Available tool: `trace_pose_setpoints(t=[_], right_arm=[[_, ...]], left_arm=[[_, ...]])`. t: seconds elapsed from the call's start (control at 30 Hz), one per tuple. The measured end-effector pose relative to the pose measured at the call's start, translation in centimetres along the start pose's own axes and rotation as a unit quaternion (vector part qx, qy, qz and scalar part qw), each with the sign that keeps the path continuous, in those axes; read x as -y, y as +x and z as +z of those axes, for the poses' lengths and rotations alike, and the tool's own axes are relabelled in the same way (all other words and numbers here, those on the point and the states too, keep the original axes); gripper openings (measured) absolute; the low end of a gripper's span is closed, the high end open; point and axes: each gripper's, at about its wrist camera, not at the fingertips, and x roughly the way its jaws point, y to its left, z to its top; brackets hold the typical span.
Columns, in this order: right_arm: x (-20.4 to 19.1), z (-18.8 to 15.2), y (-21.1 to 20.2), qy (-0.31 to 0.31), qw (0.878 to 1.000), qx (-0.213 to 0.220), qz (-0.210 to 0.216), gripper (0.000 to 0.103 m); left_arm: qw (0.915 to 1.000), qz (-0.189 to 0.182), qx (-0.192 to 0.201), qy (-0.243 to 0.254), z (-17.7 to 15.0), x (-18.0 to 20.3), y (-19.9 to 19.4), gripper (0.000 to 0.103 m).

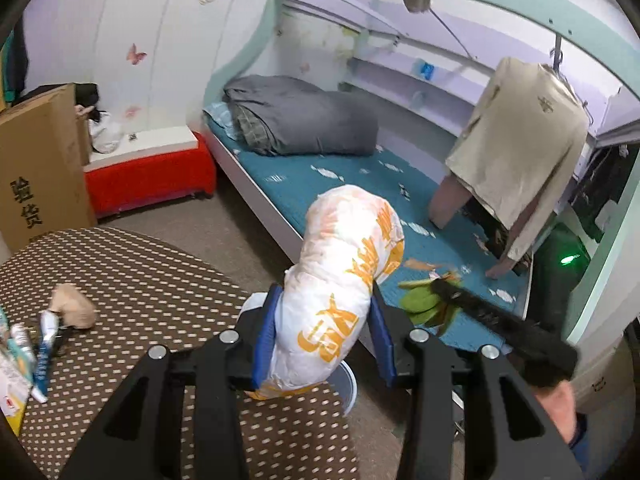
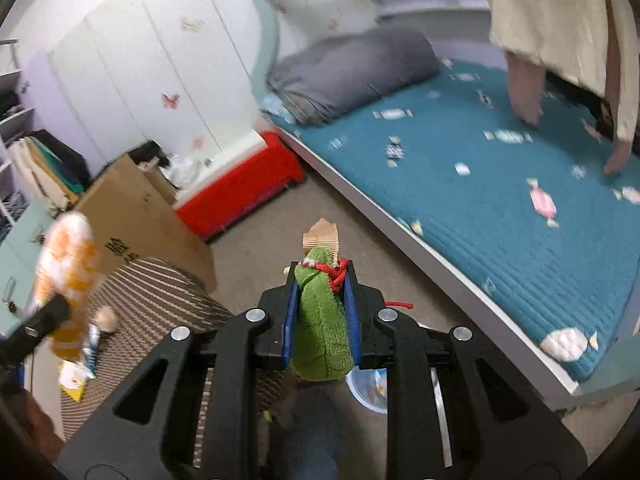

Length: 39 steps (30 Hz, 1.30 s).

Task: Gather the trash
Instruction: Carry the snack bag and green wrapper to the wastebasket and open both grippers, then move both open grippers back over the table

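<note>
The right gripper [image 2: 320,312] is clamped on a green fuzzy wrapper [image 2: 322,328] tied with red string, a tan corrugated scrap [image 2: 321,236] poking past its tip. At the left edge, the left gripper [image 2: 42,322] carries a white-and-orange bag [image 2: 68,264] above the dotted table [image 2: 160,300]. A blue-rimmed bin [image 2: 364,390] stands below on the floor, beside the teal bed [image 2: 500,216].

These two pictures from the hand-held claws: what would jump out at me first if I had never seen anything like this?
Probably the puffy white bag with orange lettering, pinched upright in the left gripper above the dotted brown table. Next, the green fuzzy item tied with red string, clamped in the right gripper over the floor. Behind both runs the teal bed, with a folded grey quilt at its far end.
</note>
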Motion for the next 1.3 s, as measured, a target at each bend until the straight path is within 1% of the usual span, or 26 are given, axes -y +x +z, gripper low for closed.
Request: trace_pose_setpoints(t=[0.07,0.13,0.33,0.37,0.4,0.43,0.47,0.5,0.57,0.6,0.77,0.9,0.97,1.0,1.03,1.07,1.23,1.3], right_arm=[[1.7,-1.0,2.9,0.015,0.999,-0.03,-0.007,0.021],[3.0,-2.0,4.8,0.026,0.998,-0.05,-0.014,0.021],[6.1,-4.8,10.5,0.057,0.993,-0.102,-0.018,0.024],[6.7,-5.2,11.5,0.065,0.992,-0.111,-0.017,0.031],[7.3,-5.6,12.5,0.074,0.99,-0.121,-0.019,0.043],[7.7,-5.9,13.2,0.081,0.989,-0.125,-0.022,0.072],[8.2,-6.1,13.5,0.09,0.988,-0.125,-0.022,0.076],[8.7,-6.3,13.7,0.099,0.987,-0.125,-0.021,0.076],[9.4,-6.5,13.2,0.119,0.986,-0.116,-0.025,0.081],[9.6,-6.5,12.7,0.124,0.986,-0.108,-0.024,0.082],[10.4,-5.2,8.4,0.139,0.989,-0.047,-0.022,0.086],[10.3,-3.3,5.0,0.136,0.99,-0.006,-0.022,0.088],[10.0,-2.5,3.5,0.132,0.991,0.012,-0.018,0.089],[9.7,-2.2,2.8,0.13,0.991,0.019,-0.018,0.089],[9.6,-2.0,2.4,0.127,0.992,0.023,-0.017,0.09],[9.2,-1.8,2.0,0.121,0.992,0.026,-0.015,0.09],[7.9,-1.7,1.1,0.113,0.993,0.029,-0.014,0.09],[7.4,-1.9,0.8,0.108,0.994,0.029,-0.017,0.095]], left_arm=[[0.9999,-0.003,-0.011,0.002,0.0,0.7,1.5,0.041],[0.9997,-0.005,-0.024,0.004,0.0,1.3,3.1,0.041],[0.9976,-0.012,-0.067,0.006,-0.5,2.1,8.0,0.041],[0.9972,-0.012,-0.074,0.007,-0.6,2.2,8.7,0.041],[0.9965,-0.012,-0.082,0.006,-0.8,2.3,9.6,0.041],[0.996,-0.012,-0.088,0.005,-0.9,2.4,10.3,0.041],[0.9955,-0.012,-0.094,0.004,-1.0,2.6,11.0,0.041],[0.9948,-0.012,-0.101,0.004,-1.1,2.7,11.7,0.041],[0.9937,-0.012,-0.111,0.008,-1.2,2.9,12.8,0.041],[0.9931,-0.012,-0.116,0.011,-1.3,3.0,13.4,0.041],[0.9892,-0.013,-0.144,0.021,-1.8,3.5,16.1,0.041],[0.9819,-0.022,-0.186,0.032,-2.6,4.1,18.7,0.044],[0.9797,-0.025,-0.196,0.034,-2.9,4.2,19.6,0.05],[0.9771,-0.029,-0.207,0.041,-3.0,4.4,20.1,0.064],[0.9754,-0.027,-0.214,0.047,-3.1,4.5,20.5,0.08],[0.9748,-0.022,-0.216,0.053,-3.2,4.6,20.5,0.085],[0.9788,-0.023,-0.194,0.063,-3.0,4.5,18.7,0.088],[0.9816,-0.02,-0.18,0.062,-2.7,4.4,17.5,0.088]])
